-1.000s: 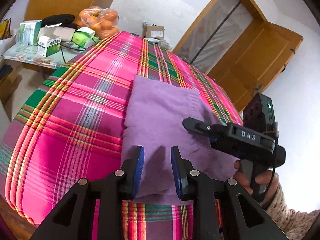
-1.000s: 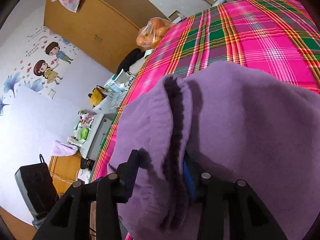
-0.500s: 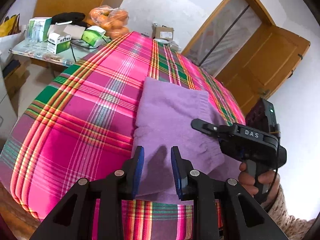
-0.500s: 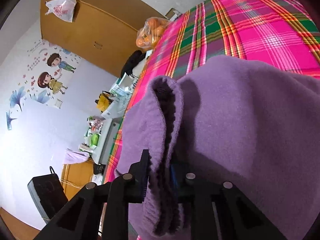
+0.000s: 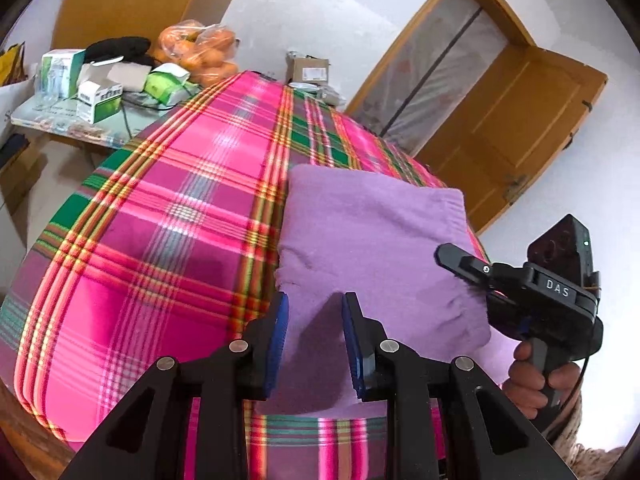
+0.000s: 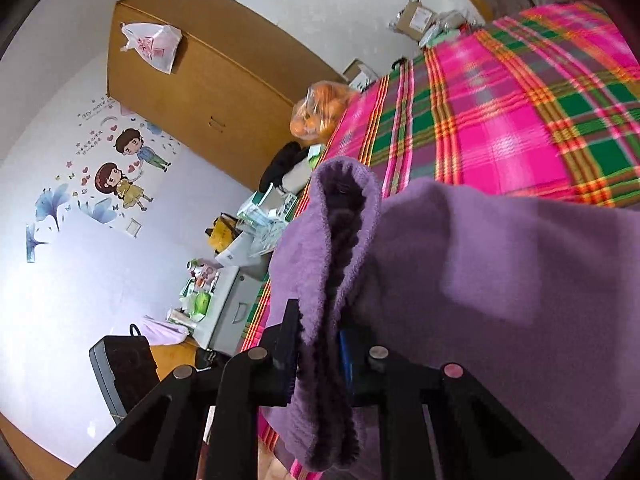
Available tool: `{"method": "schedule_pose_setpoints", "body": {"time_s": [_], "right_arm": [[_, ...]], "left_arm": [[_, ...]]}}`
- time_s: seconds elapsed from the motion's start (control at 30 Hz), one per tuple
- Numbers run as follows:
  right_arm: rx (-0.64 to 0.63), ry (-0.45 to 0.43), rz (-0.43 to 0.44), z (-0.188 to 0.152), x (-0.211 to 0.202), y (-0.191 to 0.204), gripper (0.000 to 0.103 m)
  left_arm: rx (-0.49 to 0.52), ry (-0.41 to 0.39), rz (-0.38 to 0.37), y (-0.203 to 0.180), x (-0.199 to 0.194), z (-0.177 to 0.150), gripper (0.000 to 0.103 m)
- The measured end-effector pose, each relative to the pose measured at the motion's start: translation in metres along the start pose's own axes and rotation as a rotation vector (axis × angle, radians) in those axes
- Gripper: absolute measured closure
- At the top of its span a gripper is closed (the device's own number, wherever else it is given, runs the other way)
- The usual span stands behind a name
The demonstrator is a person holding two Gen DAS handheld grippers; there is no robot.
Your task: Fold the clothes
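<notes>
A folded purple garment (image 5: pixel 372 240) lies on the pink plaid cloth (image 5: pixel 168 216) near the table's front edge. My left gripper (image 5: pixel 314 332) hovers open just above the garment's near left part, nothing between its blue pads. In the left wrist view my right gripper (image 5: pixel 476 276), held by a hand (image 5: pixel 532 380), bites the garment's right edge. In the right wrist view that gripper (image 6: pixel 318 354) is shut on a thick doubled edge of the purple garment (image 6: pixel 500 280), which is lifted and bulges in front of the lens.
A side table (image 5: pixel 60 124) at the left carries boxes, a black item and a bag of oranges (image 5: pixel 200 52). Wooden doors (image 5: pixel 500 120) stand behind the table at the right. A wooden wardrobe (image 6: pixel 208 92) and a black case (image 6: pixel 120 368) stand off to the side.
My right gripper closed from open around the garment's edge to shut on it and lifted it. My left gripper stayed open over the garment, with the view shifting slightly.
</notes>
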State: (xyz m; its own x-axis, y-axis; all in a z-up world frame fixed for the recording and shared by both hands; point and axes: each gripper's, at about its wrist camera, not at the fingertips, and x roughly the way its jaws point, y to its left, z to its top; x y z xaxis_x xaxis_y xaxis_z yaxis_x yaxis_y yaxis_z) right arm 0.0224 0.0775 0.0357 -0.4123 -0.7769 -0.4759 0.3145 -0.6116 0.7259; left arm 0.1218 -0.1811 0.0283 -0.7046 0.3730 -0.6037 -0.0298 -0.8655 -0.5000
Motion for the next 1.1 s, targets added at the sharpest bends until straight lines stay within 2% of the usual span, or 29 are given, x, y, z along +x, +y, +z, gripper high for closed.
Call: {"method": "schedule_pose_setpoints", "body": {"time_s": [0.57,0.9,1.1], "right_arm": [[0.066,-0.125,-0.098,-0.016,-0.078,-0.038,0.086],[0.098,-0.16,-0.173,-0.025,-0.1,-0.064,0.086],[0.115,-0.141,-0.234,-0.033,-0.099,-0.085,0.085]], "left_arm": [[0.084,0.06,-0.043,-0.038,0.02,-0.008,0.076],[0.098,0.116,-0.045,-0.05,0.032,-0.023,0.076],[0.103,0.152,-0.019,-0.05,0.043,-0.029,0.076]]}}
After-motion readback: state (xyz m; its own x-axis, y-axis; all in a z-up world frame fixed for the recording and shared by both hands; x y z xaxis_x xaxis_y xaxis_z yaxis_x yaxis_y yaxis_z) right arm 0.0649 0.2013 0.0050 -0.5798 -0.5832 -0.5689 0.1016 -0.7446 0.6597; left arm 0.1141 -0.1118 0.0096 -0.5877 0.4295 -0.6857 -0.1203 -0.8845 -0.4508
